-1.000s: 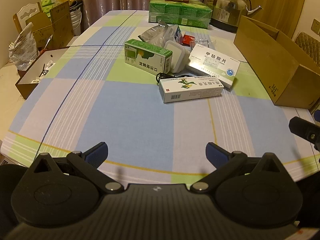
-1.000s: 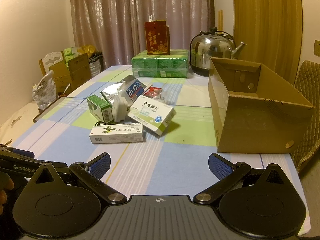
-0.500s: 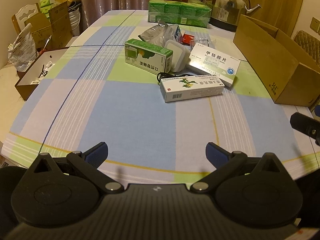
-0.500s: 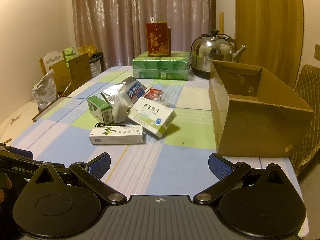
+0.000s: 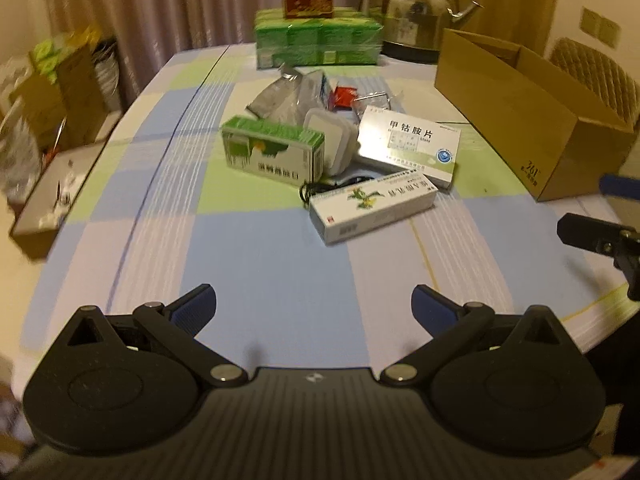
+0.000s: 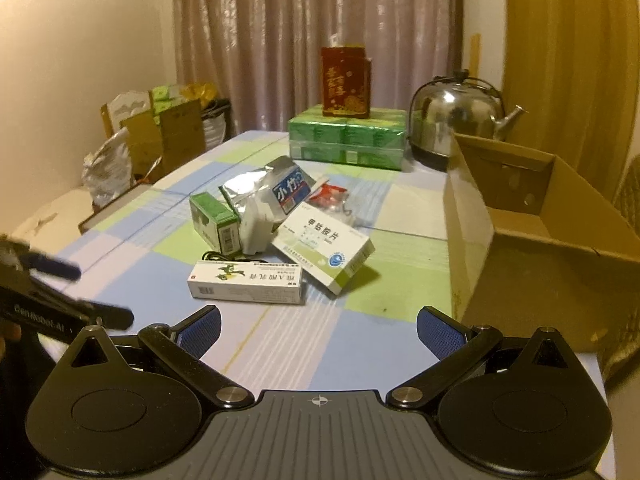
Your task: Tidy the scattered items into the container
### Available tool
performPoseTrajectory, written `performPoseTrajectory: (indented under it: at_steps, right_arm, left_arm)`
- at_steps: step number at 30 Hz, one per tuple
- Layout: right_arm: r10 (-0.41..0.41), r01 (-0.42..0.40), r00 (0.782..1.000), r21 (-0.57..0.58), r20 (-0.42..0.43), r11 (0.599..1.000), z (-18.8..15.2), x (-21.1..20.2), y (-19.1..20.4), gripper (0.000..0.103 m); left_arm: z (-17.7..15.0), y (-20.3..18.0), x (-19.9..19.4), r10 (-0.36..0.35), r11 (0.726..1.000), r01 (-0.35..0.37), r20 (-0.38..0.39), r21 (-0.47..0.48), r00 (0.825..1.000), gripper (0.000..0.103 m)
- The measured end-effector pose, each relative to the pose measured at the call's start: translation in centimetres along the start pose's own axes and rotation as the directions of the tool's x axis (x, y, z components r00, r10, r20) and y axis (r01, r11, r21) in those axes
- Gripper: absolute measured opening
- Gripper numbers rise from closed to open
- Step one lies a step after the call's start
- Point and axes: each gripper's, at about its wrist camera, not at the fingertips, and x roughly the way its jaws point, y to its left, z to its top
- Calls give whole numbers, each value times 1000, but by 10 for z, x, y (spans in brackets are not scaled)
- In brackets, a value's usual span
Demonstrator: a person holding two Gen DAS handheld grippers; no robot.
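Cardboard box [image 6: 532, 248]: empty, on your right.
Left gripper [image 5: 314, 310]: yours gapes, holding nothing.
Right gripper [image 6: 318, 326]: likewise.
Medicine cartons [image 6: 246, 282]: clustered mid-table.

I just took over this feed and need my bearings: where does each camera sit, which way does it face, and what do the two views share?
Left wrist: rides on the left gripper, low over the near table edge, facing the pile of medicine boxes; its own open fingers show, plus the right gripper at the right edge.
Right wrist: rides on the right gripper, facing the same pile with the cardboard box to its right; its open fingers show, and the left gripper at the left edge.
Shared: the long white box, the kettle and the cardboard box.
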Motion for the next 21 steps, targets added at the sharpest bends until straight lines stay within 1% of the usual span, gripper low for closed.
performPoseTrajectory:
  at_steps: [4,7,10,13,15,18,21]
  right_arm:
    - [4,-5,1000,-13,-24,1000,6,13,0,101]
    - [-7,7,999,-5,-46,1000,8,25,0,101]
    - [-7,7,998,4,-55,1000,9,33,1,101]
    - [-16,17,998,15,-63,1000,7,42,3,101]
    - [-18,20,997,32,-76,999,7,48,2,101]
    - [-21,26,995,53,-93,998,6,57,2,101]
    - [-36,44,994,80,-101,996,7,67,2,101]
  left_arm:
    - [11,4,12,-19,994,21,-14,109,1000,102]
    - [18,6,25,-54,978,59,-34,202,998,102]
    - [23,3,37,-125,944,133,-45,302,991,102]
    - [26,2,52,-186,910,194,-57,367,981,102]
    - [28,2,63,-222,888,230,-67,399,973,102]
    - [32,2,82,-255,858,269,-90,439,963,102]
    - [37,5,98,-291,841,309,-111,444,950,102]
